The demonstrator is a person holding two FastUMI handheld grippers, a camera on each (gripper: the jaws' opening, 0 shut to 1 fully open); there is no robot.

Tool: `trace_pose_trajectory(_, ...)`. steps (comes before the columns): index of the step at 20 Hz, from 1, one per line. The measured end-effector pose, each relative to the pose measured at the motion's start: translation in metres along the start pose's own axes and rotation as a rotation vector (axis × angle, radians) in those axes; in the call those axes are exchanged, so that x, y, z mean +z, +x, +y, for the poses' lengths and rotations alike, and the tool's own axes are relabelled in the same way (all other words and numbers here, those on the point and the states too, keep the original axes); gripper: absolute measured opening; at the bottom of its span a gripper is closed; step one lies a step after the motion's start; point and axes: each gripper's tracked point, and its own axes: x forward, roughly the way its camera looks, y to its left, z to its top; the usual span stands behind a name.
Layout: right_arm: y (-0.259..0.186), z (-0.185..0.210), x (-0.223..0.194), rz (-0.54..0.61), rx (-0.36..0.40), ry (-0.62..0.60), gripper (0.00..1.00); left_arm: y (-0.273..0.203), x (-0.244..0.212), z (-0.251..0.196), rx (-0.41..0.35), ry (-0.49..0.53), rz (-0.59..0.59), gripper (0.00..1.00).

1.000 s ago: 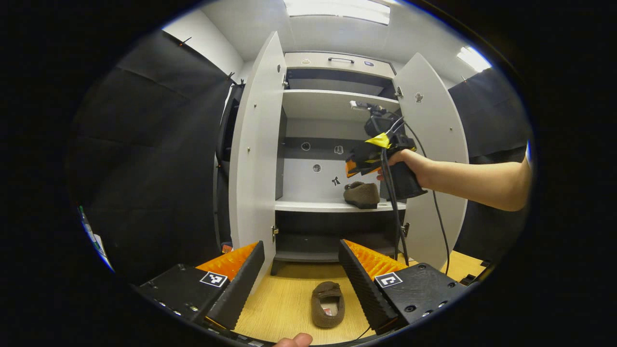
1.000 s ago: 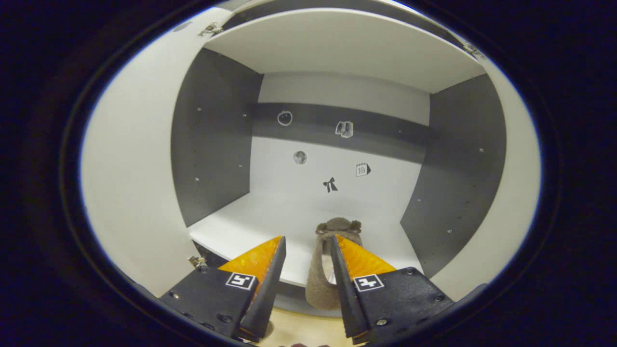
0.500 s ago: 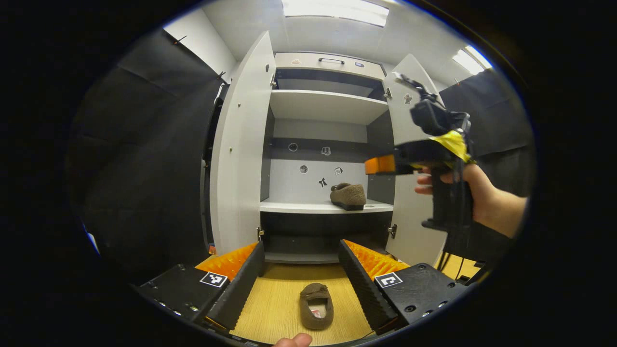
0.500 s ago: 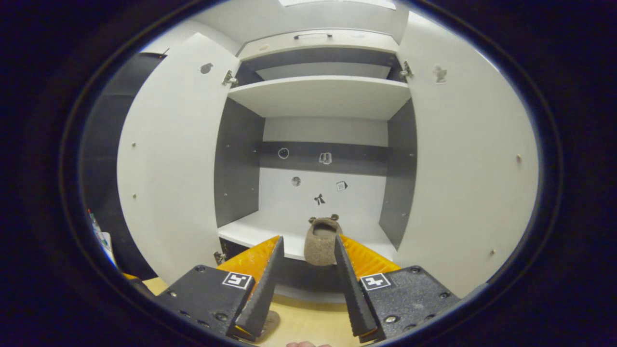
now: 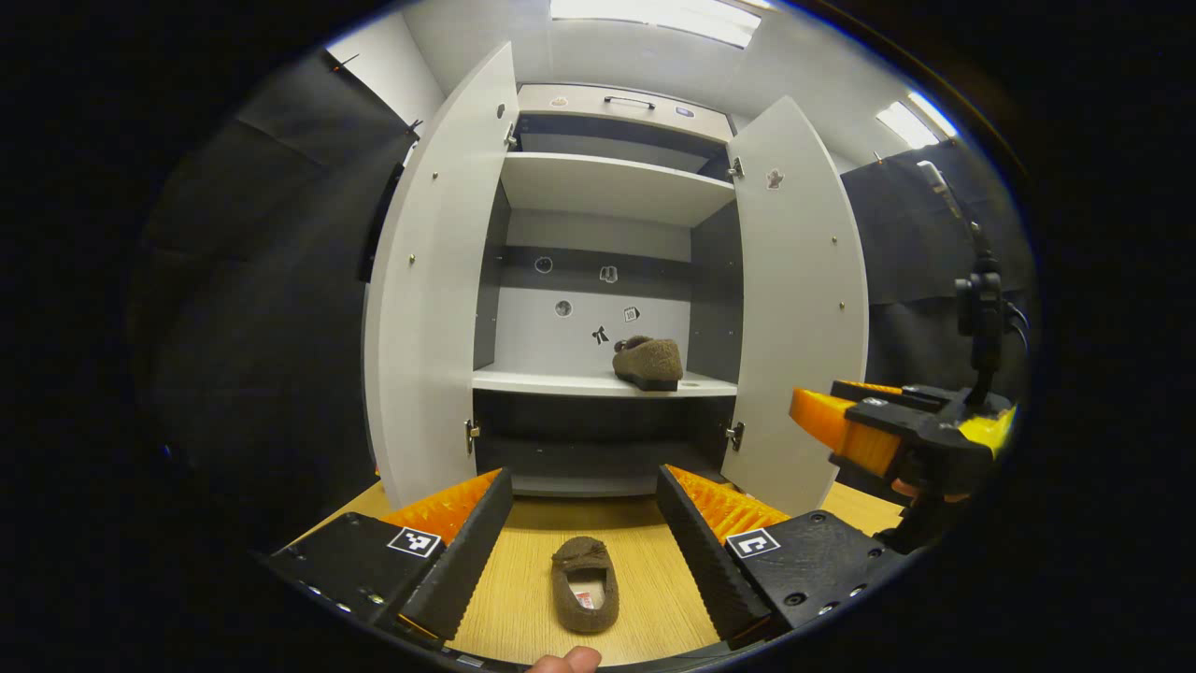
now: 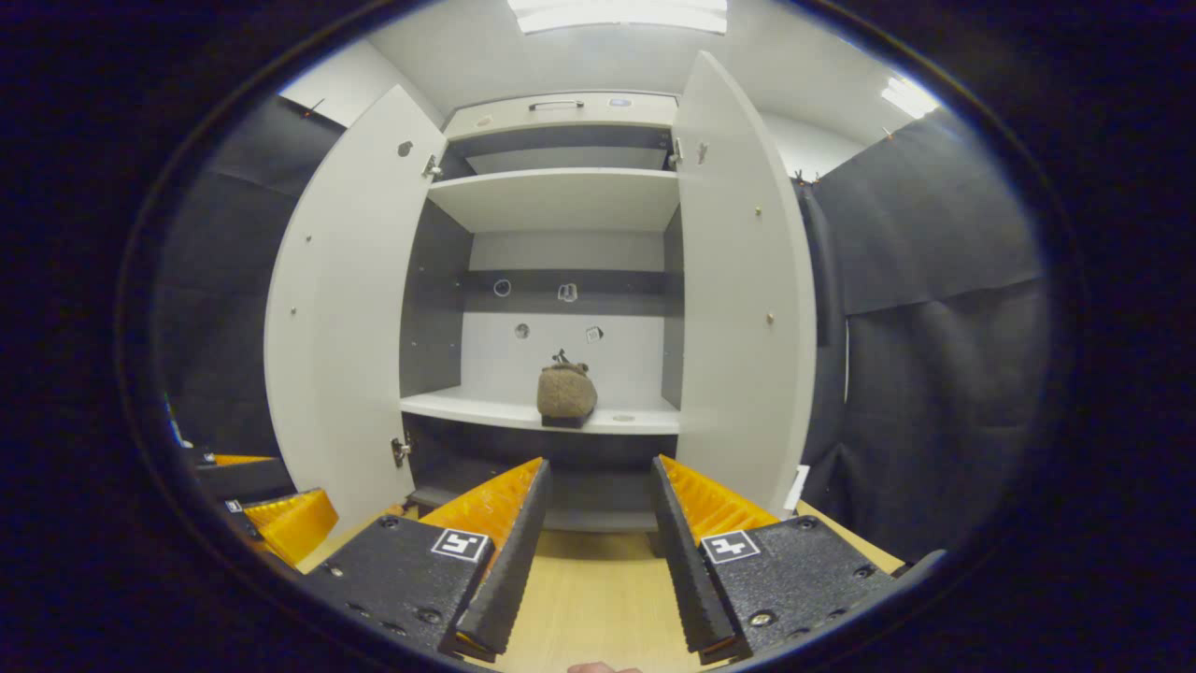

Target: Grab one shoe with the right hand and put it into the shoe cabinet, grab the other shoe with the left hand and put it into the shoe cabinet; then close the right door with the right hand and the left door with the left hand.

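One brown slipper [image 5: 648, 362] rests on the white middle shelf [image 5: 561, 381] of the shoe cabinet, toward its right side; the right gripper view has the same slipper [image 6: 566, 393]. The other brown slipper [image 5: 584, 583] lies on the wooden floor, between the open fingers of my left gripper [image 5: 584, 500] and below them. My right gripper [image 6: 598, 500] is open and empty, pulled back from the cabinet; in the left gripper view the right gripper [image 5: 874, 430] hangs at the right, low, held by a hand. Both cabinet doors, the left door [image 5: 430, 280] and the right door [image 5: 799, 299], stand open.
Black cloth walls flank the cabinet on both sides. A drawer with a handle [image 5: 628, 100] tops the cabinet. The upper shelf [image 5: 612, 182] is bare. Wooden floor [image 6: 598, 598] stretches in front of the cabinet. The left gripper [image 6: 271, 514] sits low at the left in the right gripper view.
My right gripper has let go of the slipper on the shelf and drawn back and down to the right. The left gripper has shifted slightly, keeping the floor slipper between its fingers.
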Motion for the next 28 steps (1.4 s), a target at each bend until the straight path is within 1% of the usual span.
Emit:
trace_pose_trajectory(1, -0.01, -0.004, -0.006, -0.001, -0.006, 0.002, 0.69, 0.003, -0.015, -0.004, -0.014, -0.011, 0.048, 0.95)
trace_pose_trajectory(2, -0.019, -0.007, -0.01, -0.006, -0.013, 0.003, 0.72, 0.006, -0.029, -0.005, -0.02, -0.025, 0.092, 0.95)
trace_pose_trajectory(3, -0.027, -0.011, -0.014, -0.008, -0.022, -0.001, 0.69, 0.009, -0.042, -0.003, -0.015, -0.034, 0.127, 0.95)
trace_pose_trajectory(6, -0.038, -0.022, -0.033, 0.047, -0.05, -0.001, 0.69, 0.024, -0.079, 0.009, 0.012, -0.007, 0.237, 0.95)
trace_pose_trajectory(7, -0.04, -0.026, -0.038, 0.065, -0.057, 0.015, 0.72, 0.034, -0.096, 0.009, 0.005, -0.01, 0.29, 0.95)
trace_pose_trajectory(8, -0.041, -0.03, -0.04, 0.077, -0.066, 0.034, 0.69, 0.045, -0.111, 0.009, -0.017, -0.026, 0.348, 0.95)
trace_pose_trajectory(9, -0.043, -0.033, -0.043, 0.087, -0.072, 0.051, 0.69, 0.054, -0.127, 0.012, -0.031, -0.042, 0.402, 0.95)
trace_pose_trajectory(10, -0.048, -0.034, -0.049, 0.106, -0.079, 0.061, 0.69, 0.059, -0.139, 0.02, -0.027, -0.043, 0.447, 0.96)
trace_pose_trajectory(11, -0.049, -0.037, -0.053, 0.12, -0.086, 0.065, 0.72, 0.063, -0.153, 0.025, -0.015, -0.037, 0.483, 0.96)
trace_pose_trajectory(12, -0.05, -0.04, -0.056, 0.132, -0.093, 0.067, 0.69, 0.065, -0.17, 0.026, -0.005, -0.038, 0.518, 0.96)
trace_pose_trajectory(14, -0.053, -0.045, -0.059, 0.148, -0.101, 0.07, 0.69, 0.074, -0.2, 0.031, 0.002, -0.077, 0.601, 0.96)
trace_pose_trajectory(15, -0.054, -0.047, -0.059, 0.15, -0.105, 0.069, 0.72, 0.077, -0.213, 0.035, 0.014, -0.093, 0.634, 0.96)
trace_pose_trajectory(17, -0.054, -0.052, -0.061, 0.158, -0.12, 0.062, 0.72, 0.085, -0.235, 0.045, 0.047, -0.1, 0.683, 0.95)
trace_pose_trajectory(20, -0.052, -0.058, -0.068, 0.18, -0.141, 0.057, 0.72, 0.089, -0.249, 0.046, 0.05, -0.128, 0.717, 0.93)
trace_pose_trajectory(21, -0.051, -0.06, -0.07, 0.189, -0.143, 0.059, 0.72, 0.092, -0.252, 0.041, 0.041, -0.139, 0.719, 0.89)
trace_pose_trajectory(22, -0.05, -0.062, -0.072, 0.198, -0.147, 0.06, 0.69, 0.097, -0.256, 0.037, 0.032, -0.147, 0.719, 0.81)
trace_pose_trajectory(23, -0.049, -0.065, -0.073, 0.203, -0.151, 0.06, 0.69, 0.102, -0.259, 0.035, 0.022, -0.159, 0.709, 0.77)
trace_pose_trajectory(24, -0.047, -0.066, -0.073, 0.203, -0.154, 0.06, 0.69, 0.105, -0.257, 0.03, 0.014, -0.17, 0.697, 0.51)
trace_pose_trajectory(25, -0.046, -0.069, -0.073, 0.203, -0.16, 0.056, 0.72, 0.105, -0.257, 0.025, 0.008, -0.178, 0.684, 0.52)
trace_pose_trajectory(26, -0.044, -0.069, -0.074, 0.202, -0.161, 0.051, 0.69, 0.107, -0.256, 0.029, 0.034, -0.16, 0.675, 0.33)
trace_pose_trajectory(27, -0.043, -0.069, -0.073, 0.199, -0.161, 0.046, 0.69, 0.107, -0.256, 0.027, 0.019, -0.147, 0.68, 0.07)
trace_pose_trajectory(28, -0.042, -0.07, -0.074, 0.199, -0.161, 0.039, 0.69, 0.108, -0.255, 0.035, 0.048, -0.113, 0.666, 0.11)
